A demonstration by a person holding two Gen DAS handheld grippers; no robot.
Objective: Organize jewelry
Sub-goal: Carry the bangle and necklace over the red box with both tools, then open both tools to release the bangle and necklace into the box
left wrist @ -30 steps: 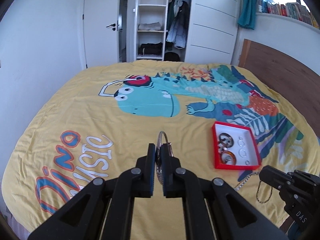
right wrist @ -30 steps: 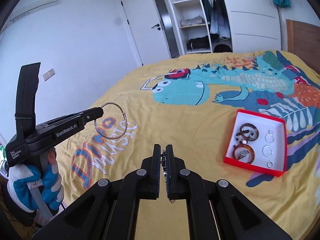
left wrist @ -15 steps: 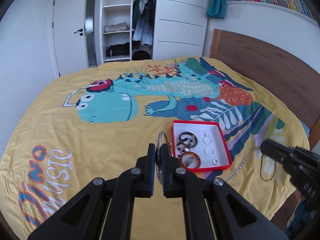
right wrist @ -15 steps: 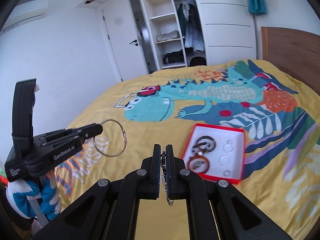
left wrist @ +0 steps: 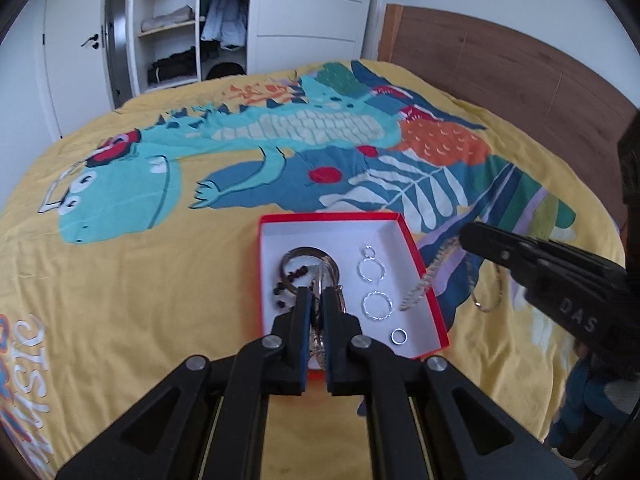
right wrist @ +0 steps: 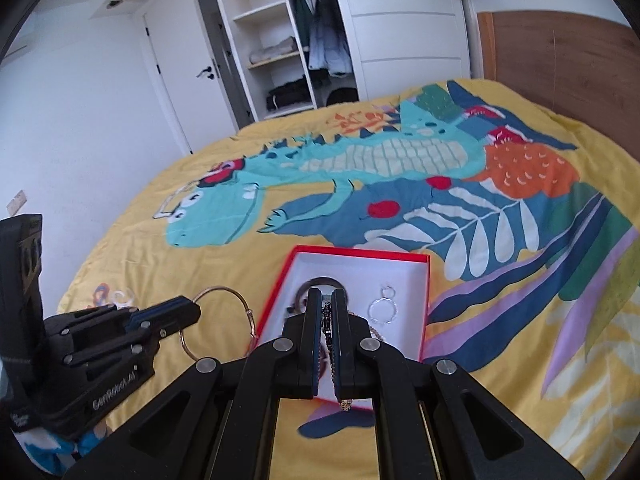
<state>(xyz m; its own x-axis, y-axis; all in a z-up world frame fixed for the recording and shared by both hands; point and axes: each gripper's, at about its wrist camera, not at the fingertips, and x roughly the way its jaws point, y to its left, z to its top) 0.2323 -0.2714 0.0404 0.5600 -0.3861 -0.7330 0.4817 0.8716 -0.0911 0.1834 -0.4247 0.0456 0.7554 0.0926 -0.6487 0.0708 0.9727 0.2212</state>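
Observation:
A red jewelry box (left wrist: 424, 264) with a white inside lies on the yellow bed; it also shows in the right wrist view (right wrist: 425, 312). It holds a dark bracelet (left wrist: 298, 256), two silver hoop earrings (left wrist: 372, 270) and a small ring (left wrist: 399, 336). My left gripper (left wrist: 317, 296) is shut on a large silver ring (right wrist: 236, 296) and hangs over the box's near left part. My right gripper (right wrist: 327, 300) is shut on a thin chain (right wrist: 326, 356), which dangles by the box's right edge in the left wrist view (left wrist: 424, 284).
The bed has a yellow dinosaur-print cover (left wrist: 160, 280). A wooden headboard (left wrist: 500, 64) runs along the right. A white open wardrobe (left wrist: 180, 32) and a door (right wrist: 176, 80) stand beyond the bed's far end.
Both grippers have moved forward and to the right toward the red box, which now lies right under their tips. Each still holds its piece.

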